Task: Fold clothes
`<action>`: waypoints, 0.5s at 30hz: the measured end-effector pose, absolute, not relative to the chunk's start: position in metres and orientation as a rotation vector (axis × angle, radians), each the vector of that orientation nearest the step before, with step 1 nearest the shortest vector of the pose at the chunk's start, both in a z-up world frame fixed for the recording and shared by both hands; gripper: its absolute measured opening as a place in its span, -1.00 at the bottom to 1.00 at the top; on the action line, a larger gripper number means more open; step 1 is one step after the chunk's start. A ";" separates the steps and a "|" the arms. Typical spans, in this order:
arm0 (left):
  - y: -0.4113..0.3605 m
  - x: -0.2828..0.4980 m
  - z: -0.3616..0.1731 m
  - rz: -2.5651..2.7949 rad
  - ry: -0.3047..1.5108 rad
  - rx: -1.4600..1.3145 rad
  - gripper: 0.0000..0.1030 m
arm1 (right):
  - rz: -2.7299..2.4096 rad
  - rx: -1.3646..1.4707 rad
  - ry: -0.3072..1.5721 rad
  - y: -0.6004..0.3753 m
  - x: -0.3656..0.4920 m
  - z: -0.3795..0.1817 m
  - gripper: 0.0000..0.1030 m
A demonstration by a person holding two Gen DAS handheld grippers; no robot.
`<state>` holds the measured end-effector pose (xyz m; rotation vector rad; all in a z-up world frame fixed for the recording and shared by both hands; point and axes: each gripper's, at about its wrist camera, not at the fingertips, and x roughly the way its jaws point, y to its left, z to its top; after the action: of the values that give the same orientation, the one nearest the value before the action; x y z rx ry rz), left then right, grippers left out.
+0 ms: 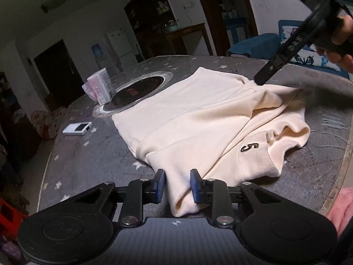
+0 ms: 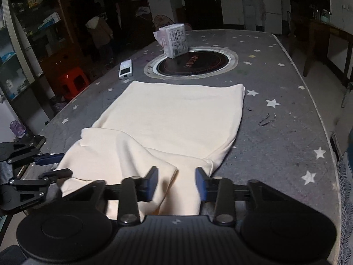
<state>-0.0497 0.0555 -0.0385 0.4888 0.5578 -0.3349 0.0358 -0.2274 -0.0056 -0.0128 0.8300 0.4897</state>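
A cream sweatshirt with a black "5" lies partly folded on the grey star-patterned table. My left gripper straddles a fold at the garment's near corner. Cloth fills the gap between its blue pads, with no pinch showing, so it is open. In the right wrist view my right gripper straddles the near end of the sweatshirt the same way and is open. The right gripper shows at the garment's far edge, held by a hand. The left gripper shows at the cloth's left edge.
A round black hob is set into the table beyond the garment, with a tissue pack on its rim. A white remote lies left of it. A red stool stands beside the table. Pink cloth shows at the lower right.
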 end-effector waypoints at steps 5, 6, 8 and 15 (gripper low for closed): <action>0.051 -0.050 -0.040 -0.340 0.547 0.541 -0.42 | 0.504 -0.075 0.839 -0.209 0.041 -0.019 -0.40; 0.052 -0.049 -0.040 -0.341 0.547 0.540 -0.42 | 0.504 -0.094 0.836 -0.206 0.041 -0.020 -0.46; 0.054 -0.048 -0.040 -0.344 0.551 0.534 -0.47 | 0.500 -0.140 0.825 -0.198 0.039 -0.023 -0.69; 0.070 -0.046 -0.037 -0.306 0.583 0.407 -0.87 | 0.450 -0.229 0.732 -0.193 0.030 -0.006 -0.94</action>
<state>-0.0456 0.0701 -0.0375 0.4072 0.5826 -0.3065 0.0303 -0.1925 -0.0060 -0.2293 0.7318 0.4500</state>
